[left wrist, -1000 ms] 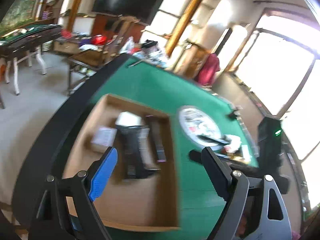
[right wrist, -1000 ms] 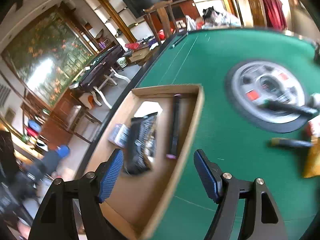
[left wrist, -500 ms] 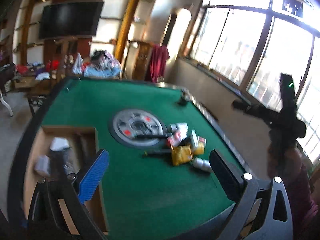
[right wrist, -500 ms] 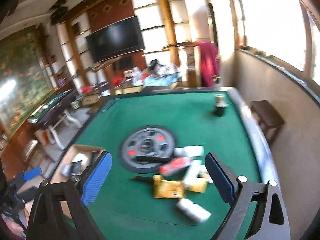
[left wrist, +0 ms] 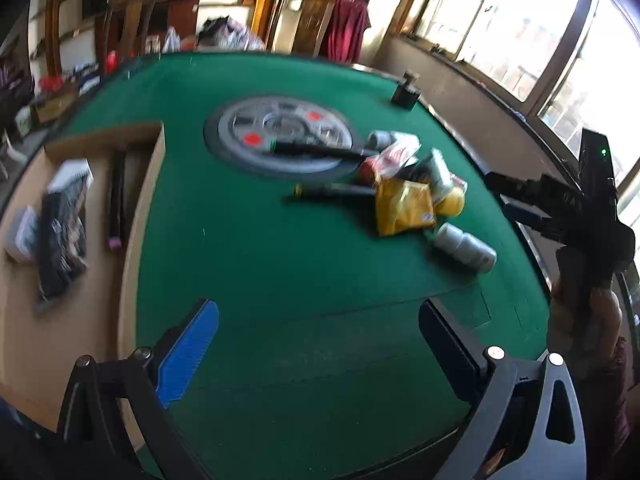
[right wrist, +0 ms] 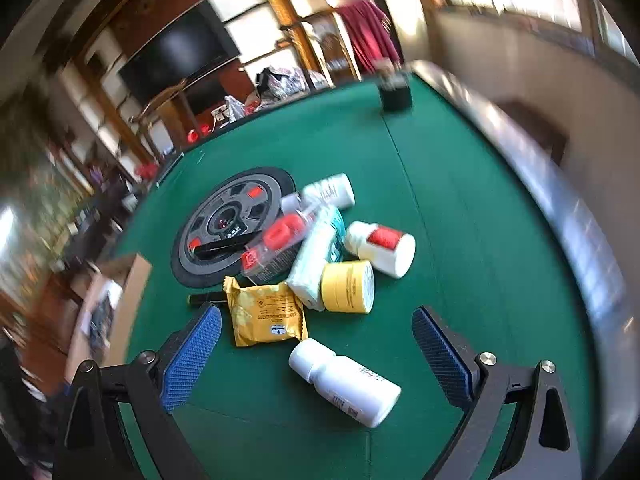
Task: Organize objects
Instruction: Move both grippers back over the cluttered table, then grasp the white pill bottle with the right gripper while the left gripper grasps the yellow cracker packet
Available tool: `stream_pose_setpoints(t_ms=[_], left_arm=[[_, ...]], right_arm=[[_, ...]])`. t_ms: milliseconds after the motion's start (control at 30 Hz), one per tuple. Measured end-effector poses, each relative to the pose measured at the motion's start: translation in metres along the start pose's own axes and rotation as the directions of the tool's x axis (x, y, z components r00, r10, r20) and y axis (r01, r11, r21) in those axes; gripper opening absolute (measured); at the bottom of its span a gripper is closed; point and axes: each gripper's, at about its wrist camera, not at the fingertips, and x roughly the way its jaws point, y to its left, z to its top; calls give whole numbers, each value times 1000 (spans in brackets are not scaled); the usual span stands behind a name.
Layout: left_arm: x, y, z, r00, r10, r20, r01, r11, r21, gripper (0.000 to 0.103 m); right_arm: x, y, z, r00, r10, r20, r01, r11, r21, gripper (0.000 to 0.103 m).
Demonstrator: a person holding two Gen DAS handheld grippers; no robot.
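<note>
A pile of small items lies on the green table [right wrist: 460, 208]: a white bottle [right wrist: 346, 382] lying on its side, a yellow packet [right wrist: 266, 314], a yellow jar [right wrist: 348, 286], a red-labelled white bottle [right wrist: 380, 248] and a pale wrapped pack [right wrist: 316, 256]. My right gripper [right wrist: 316, 354] is open, low over the table, with the lying white bottle between its fingers, apart from both. My left gripper [left wrist: 320, 344] is open and empty over bare felt. The pile [left wrist: 404, 200] lies ahead of it to the right. A cardboard box [left wrist: 136, 216] at the left holds a black pack [left wrist: 62, 236] and a dark stick [left wrist: 116, 200].
A round grey disc [left wrist: 280, 140] with red marks sits mid-table with a black pen-like thing across it. A small dark box [left wrist: 405, 94] stands near the far edge. The right gripper's black body [left wrist: 560, 208] shows at the right table edge. Chairs and furniture stand beyond the table.
Both grippers swung away from the cardboard box toward the pile. The right gripper came down close, so the lying white bottle now sits between its open fingers.
</note>
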Motion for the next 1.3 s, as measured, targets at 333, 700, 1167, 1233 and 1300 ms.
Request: stream_pose_setpoints(t_ms=[333,700,1167,1233,1300], left_arm=[[9,17,-3,1000,-2,-10,1,998,-63,100],[3,23,1,1000,-11,4,11,998,-57,100],[38,-97,45,994,-104,41,68,855,514,100],[58,-114,51,995,-94,18,65,805,590,100],[74,-124,53,997,-75,15,47,759,649,100]], right_arm=[[42,-27,-10,981,134,-138,-117,985,123,99],[51,45,-60,976,-111,-185,67,971,-230,84],[14,-2,-70,987,-112,-114,92,982,-165,37],[14,-12,-68,992,-55,-112,40,991,-130,37],[12,-19,-67,994,-11,-109,-1,994,-108,37]])
